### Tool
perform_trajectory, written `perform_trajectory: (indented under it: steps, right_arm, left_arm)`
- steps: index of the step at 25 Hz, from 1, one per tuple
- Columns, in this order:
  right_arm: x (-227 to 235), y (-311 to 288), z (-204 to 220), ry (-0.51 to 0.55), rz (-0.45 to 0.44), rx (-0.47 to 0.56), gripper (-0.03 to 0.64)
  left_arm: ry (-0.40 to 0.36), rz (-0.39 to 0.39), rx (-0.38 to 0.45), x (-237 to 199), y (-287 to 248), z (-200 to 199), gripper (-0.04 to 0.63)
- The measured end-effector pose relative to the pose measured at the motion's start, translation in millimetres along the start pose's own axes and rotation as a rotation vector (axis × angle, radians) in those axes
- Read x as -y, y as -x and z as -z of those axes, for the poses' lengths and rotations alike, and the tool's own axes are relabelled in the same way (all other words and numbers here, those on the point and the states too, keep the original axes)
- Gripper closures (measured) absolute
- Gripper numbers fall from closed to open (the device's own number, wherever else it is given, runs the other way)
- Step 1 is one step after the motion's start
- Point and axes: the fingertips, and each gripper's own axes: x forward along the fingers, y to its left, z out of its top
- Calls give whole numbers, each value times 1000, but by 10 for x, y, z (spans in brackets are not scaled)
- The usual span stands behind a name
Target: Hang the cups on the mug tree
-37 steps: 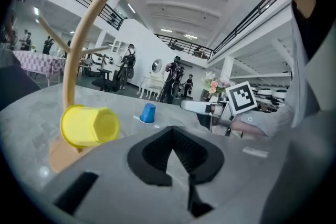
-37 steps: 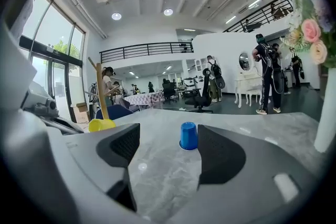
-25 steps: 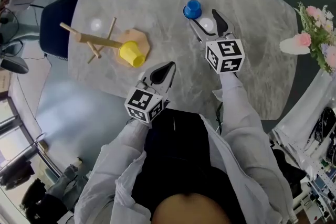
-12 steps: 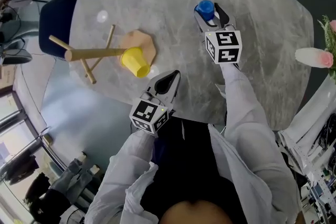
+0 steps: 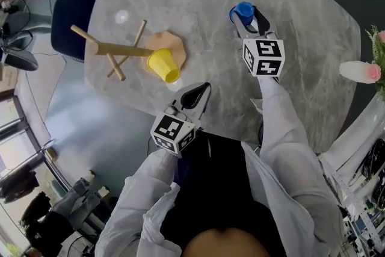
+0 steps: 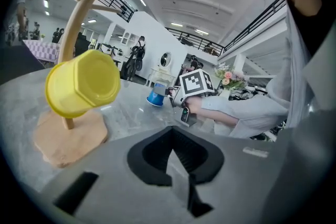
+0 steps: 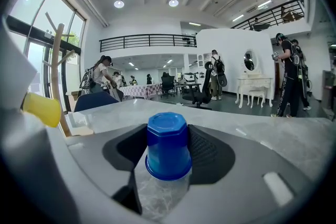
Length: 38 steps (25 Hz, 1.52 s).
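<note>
A blue cup (image 5: 244, 9) stands upside down on the marble table (image 5: 307, 63). My right gripper (image 5: 245, 15) reaches around it, one jaw on each side. In the right gripper view the blue cup (image 7: 168, 145) fills the gap and the jaws are closing, the pads close to its sides. A yellow cup (image 5: 163, 64) hangs on the wooden mug tree (image 5: 120, 49), which stands on its round base (image 5: 170, 44) at the left. My left gripper (image 5: 197, 92) hovers near the table's front edge, shut and empty; from it the yellow cup (image 6: 81, 83) shows up close.
A dark blue chair (image 5: 69, 15) stands past the table's left edge. A pale vase with pink flowers (image 5: 360, 71) sits off the right side. The table's front edge runs just under my left gripper. People stand far off in the hall.
My right gripper has gone forward from beside the blue cup to straddle it, and its jaws have narrowed. The left gripper has stayed near the front edge.
</note>
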Motion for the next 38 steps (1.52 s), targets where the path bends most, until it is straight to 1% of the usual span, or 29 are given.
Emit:
perform_trajectory:
  steps: [4,7,12,16,21,25,29,32,35,36,38]
  right_arm:
    - [-61,195,-291,-79,-20,32,373]
    - [-151,358,-565,-120,-46,78,373]
    - [-388,664,-1028,-130,-93,138,373]
    - [-651,885,-1244,-141,-145,150,373]
    - [-1019,1071,-1339,-188,-234,142,373]
    - [-1313,1110,-1443,-180,-308,137,373]
    - [-1581,1022,-1641,-142,-379,142,373]
    - [-1775,933,-1805,-127,-425,156,373]
    - [-1980,811,-1893,-97,-473,148,373]
    - [-2050,774,-1901,-98,-493,140,373]
    - [-2173,703,-1895,-138,-535,119,373]
  left_arm:
    - [-16,18,24,103,133,-153,598]
    - [-38,37,37,183,256,-243,598]
    - [-63,33,77,231,547,-434,598]
    - [-66,12,112,198,797,-556,598]
    - [-60,-35,164,43,1104,-680,598]
    - [-37,-94,216,-164,1348,-751,598]
    - [-15,-148,257,-307,1565,-758,598]
    - [-2,-183,269,-399,1684,-723,598]
    - [19,-217,280,-491,1775,-679,598]
    - [25,-228,284,-513,1810,-664,598]
    - [37,-247,290,-556,1885,-635,598]
